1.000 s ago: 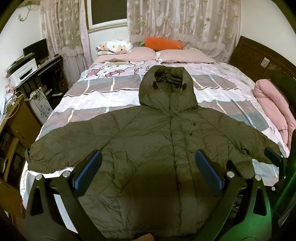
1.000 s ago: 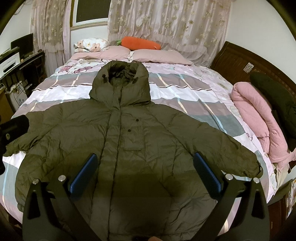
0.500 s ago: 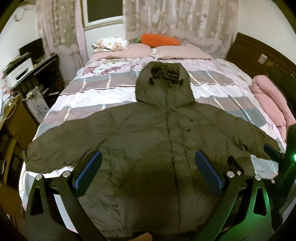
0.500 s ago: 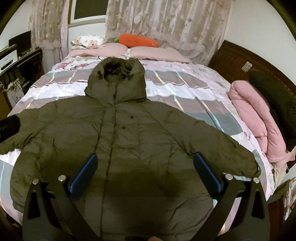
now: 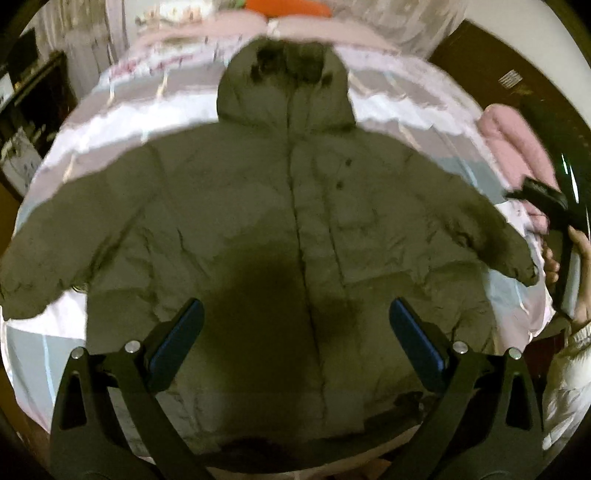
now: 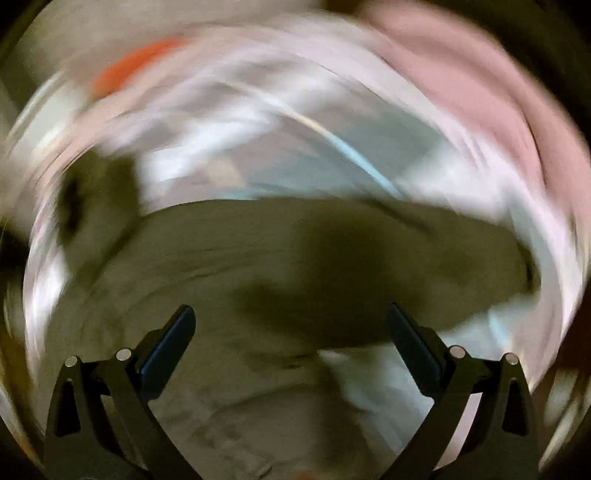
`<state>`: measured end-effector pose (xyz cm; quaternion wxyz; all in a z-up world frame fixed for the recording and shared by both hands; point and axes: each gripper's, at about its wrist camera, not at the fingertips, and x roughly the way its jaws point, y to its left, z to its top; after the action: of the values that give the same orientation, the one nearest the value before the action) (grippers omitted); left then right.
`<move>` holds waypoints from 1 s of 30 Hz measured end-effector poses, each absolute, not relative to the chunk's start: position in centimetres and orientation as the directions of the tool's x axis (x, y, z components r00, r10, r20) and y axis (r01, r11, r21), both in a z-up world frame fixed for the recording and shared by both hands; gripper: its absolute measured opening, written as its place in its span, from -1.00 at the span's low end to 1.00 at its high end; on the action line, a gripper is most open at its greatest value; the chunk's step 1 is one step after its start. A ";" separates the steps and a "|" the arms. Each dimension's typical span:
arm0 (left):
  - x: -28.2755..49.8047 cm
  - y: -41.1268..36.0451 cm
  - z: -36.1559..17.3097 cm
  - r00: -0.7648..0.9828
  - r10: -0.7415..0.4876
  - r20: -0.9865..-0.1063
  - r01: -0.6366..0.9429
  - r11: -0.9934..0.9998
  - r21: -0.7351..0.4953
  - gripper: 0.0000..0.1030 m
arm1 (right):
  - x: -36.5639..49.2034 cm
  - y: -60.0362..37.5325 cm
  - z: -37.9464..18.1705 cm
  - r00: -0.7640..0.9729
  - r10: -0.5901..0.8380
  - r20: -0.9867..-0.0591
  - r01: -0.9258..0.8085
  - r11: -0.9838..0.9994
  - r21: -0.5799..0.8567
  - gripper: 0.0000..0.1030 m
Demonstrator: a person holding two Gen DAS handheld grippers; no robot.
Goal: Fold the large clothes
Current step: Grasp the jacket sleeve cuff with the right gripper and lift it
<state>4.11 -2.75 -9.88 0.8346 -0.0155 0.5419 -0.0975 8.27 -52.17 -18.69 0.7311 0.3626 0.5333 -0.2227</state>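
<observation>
Fingers of my left hand-held gripper (image 5: 295, 332) spread wide, blue pads (image 5: 177, 338) apart, nothing between them; it hangs above the lower front of the olive hooded jacket (image 5: 258, 206) without touching it; a dark shadow falls on the fabric between the fingers. My right hand-held gripper (image 6: 290, 338) likewise spread, pads empty; its view is heavily motion-blurred, so only rough shapes read there; olive fabric of the jacket fills the lower half of that view, with one sleeve (image 6: 461, 251) running out toward the right edge.

Jacket lies flat, front side up, on the bed (image 5: 122, 118); hem nearest me, both sleeves stretched out to the sides, hood (image 5: 284, 81) pointing toward the head of the bed; front closure runs down the middle with two small dark snaps just to the right of it. In the left view my right hand (image 5: 580, 280) shows at the right edge, gripping the dark body of the other hand-held gripper, just beyond the jacket's right cuff (image 5: 517, 262).

Striped pink, grey and white bedsheet shows around the jacket; a rolled pink quilt (image 5: 513, 144) lies at the right side of the bed; pink pillows (image 5: 207, 31) and an orange carrot-shaped cushion (image 5: 288, 5) sit at the far end; dark furniture (image 5: 33, 92) stands to the left of the bed.
</observation>
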 end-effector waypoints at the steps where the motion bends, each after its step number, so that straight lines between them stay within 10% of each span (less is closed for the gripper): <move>1: 4.7 -3.2 -10.4 0.373 -0.167 -0.913 0.144 0.982 -0.121 0.96 | 6.5 -55.2 -21.7 0.328 0.173 -0.929 0.794 0.482 0.371 0.97; 7: 6.3 -8.3 -14.5 0.326 -0.004 -0.945 0.266 0.960 0.088 0.96 | -1.6 -63.8 -26.6 0.375 0.236 -0.896 0.918 0.041 0.395 0.97; 16: 5.1 -7.1 -14.6 0.208 -0.099 -0.973 0.241 0.969 -0.048 0.96 | -6.1 -68.4 -29.0 0.460 0.174 -0.871 0.887 -0.038 0.461 0.97; 17: 5.1 -7.0 -14.6 0.214 -0.091 -0.973 0.232 0.972 -0.040 0.96 | -6.6 -68.4 -28.4 0.480 0.139 -0.866 0.877 -0.061 0.477 0.88; 19: 5.1 -6.9 -14.9 0.208 -0.094 -0.974 0.222 0.974 -0.047 0.96 | -6.8 -68.9 -27.5 0.562 0.088 -0.822 0.827 -0.075 0.557 -0.65; 30: 6.7 -5.9 -13.1 0.274 -0.094 -0.957 0.193 0.980 -0.042 0.96 | 2.0 -57.7 -9.4 0.822 0.081 -0.564 0.446 0.525 0.725 -0.89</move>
<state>6.70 -5.93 -13.11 0.7971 0.0413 0.5957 -0.0901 2.01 -57.69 -9.45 0.8281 0.4747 0.2771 -0.1101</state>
